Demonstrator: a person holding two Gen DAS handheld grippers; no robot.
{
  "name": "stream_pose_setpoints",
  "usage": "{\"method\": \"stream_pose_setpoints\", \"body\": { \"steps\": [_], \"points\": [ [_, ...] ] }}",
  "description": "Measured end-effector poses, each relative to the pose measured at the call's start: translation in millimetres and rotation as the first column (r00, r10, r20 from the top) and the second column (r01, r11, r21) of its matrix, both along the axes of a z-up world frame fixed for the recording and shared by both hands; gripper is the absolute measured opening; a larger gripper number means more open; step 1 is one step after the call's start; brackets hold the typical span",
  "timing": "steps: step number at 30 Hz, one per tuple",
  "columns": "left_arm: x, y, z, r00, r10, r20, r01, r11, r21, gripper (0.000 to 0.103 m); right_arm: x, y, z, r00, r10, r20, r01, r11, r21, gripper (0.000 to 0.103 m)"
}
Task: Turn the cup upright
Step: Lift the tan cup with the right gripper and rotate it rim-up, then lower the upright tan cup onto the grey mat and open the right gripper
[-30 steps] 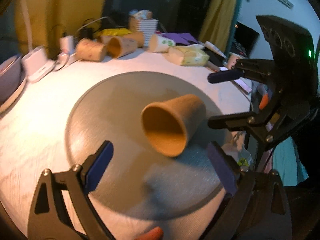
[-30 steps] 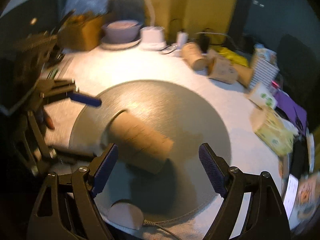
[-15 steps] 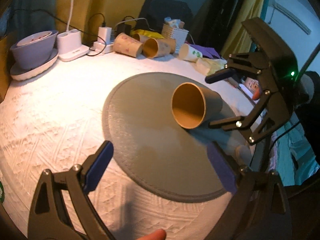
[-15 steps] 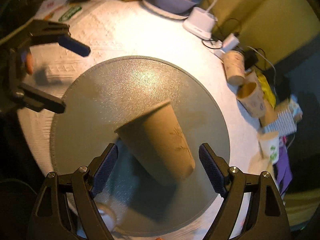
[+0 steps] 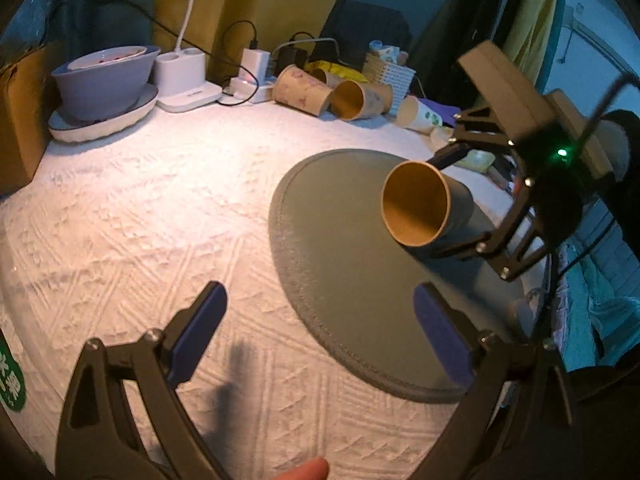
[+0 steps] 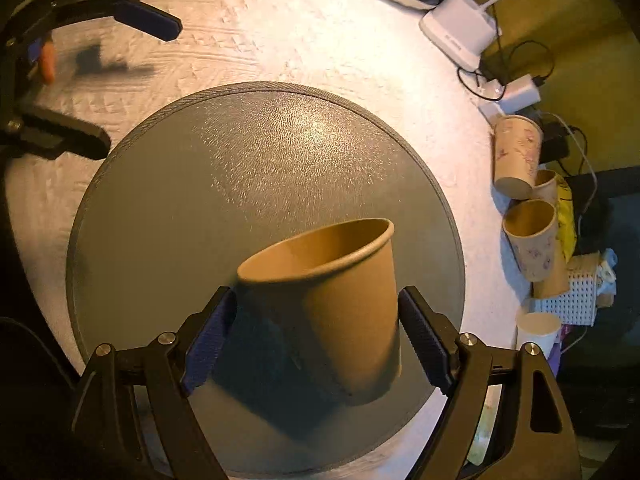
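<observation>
A tan paper cup (image 6: 328, 304) is held between my right gripper's (image 6: 320, 340) blue pads, lifted and tilted over the round grey mat (image 6: 224, 168), mouth up and away. In the left wrist view the cup (image 5: 420, 208) shows its open mouth, with the right gripper (image 5: 472, 200) closed around its body above the mat (image 5: 340, 240). My left gripper (image 5: 324, 332) is open and empty over the white tablecloth, left of the mat; it also shows in the right wrist view (image 6: 120, 80) at the upper left.
Several spare paper cups (image 5: 320, 92) lie at the table's back by a white basket (image 5: 388, 68). A grey bowl on a plate (image 5: 104, 80), a white charger (image 5: 184, 76) and cables stand at the back left. A cardboard box (image 5: 20, 112) is at the left.
My right gripper has closed on the cup and raised it, turning its mouth upward. My left gripper has drawn back to the left, off the mat.
</observation>
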State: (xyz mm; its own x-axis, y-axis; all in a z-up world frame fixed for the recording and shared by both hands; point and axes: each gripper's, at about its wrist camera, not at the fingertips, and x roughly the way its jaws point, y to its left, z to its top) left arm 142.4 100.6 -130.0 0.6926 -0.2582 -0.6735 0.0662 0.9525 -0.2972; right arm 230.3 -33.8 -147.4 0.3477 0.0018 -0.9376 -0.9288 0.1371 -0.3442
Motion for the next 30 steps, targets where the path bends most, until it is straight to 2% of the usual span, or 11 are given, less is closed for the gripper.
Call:
{"method": "stream_pose_setpoints", "body": {
  "steps": [8, 13, 17, 20, 23, 26, 30],
  "points": [
    [-5, 5, 3, 1.000, 0.014, 0.009, -0.014, 1.000, -0.004, 0.096, 13, 14, -8, 0.999, -0.024, -0.027, 0.023, 0.999, -0.029, 0.072],
    [-6, 3, 5, 1.000, 0.014, 0.014, -0.014, 1.000, -0.001, 0.096, 12, 12, 0, 0.999, -0.047, -0.027, 0.048, 0.998, 0.035, 0.070],
    [-6, 0, 8, 1.000, 0.018, 0.024, -0.018, 1.000, -0.007, 0.096, 15, 3, 19, 0.991, -0.135, 0.004, 0.132, 0.978, 0.163, 0.070],
    [-7, -2, 10, 0.999, 0.027, 0.032, -0.027, 1.000, -0.007, 0.096, 22, -11, 33, 0.975, -0.220, -0.015, 0.214, 0.927, 0.309, 0.070],
    [-5, -3, 12, 0.999, 0.042, 0.033, -0.042, 0.999, -0.012, 0.096, 25, -28, 41, 0.955, -0.294, -0.049, 0.284, 0.847, 0.450, 0.070],
    [-2, -4, 14, 0.998, 0.058, 0.035, -0.057, 0.998, -0.007, 0.096, 24, -47, 44, 0.929, -0.351, -0.116, 0.348, 0.727, 0.591, 0.070],
    [4, -6, 15, 0.996, 0.082, 0.033, -0.082, 0.997, -0.003, 0.096, 25, -70, 43, 0.892, -0.416, -0.175, 0.411, 0.588, 0.696, 0.070]
  ]
}}
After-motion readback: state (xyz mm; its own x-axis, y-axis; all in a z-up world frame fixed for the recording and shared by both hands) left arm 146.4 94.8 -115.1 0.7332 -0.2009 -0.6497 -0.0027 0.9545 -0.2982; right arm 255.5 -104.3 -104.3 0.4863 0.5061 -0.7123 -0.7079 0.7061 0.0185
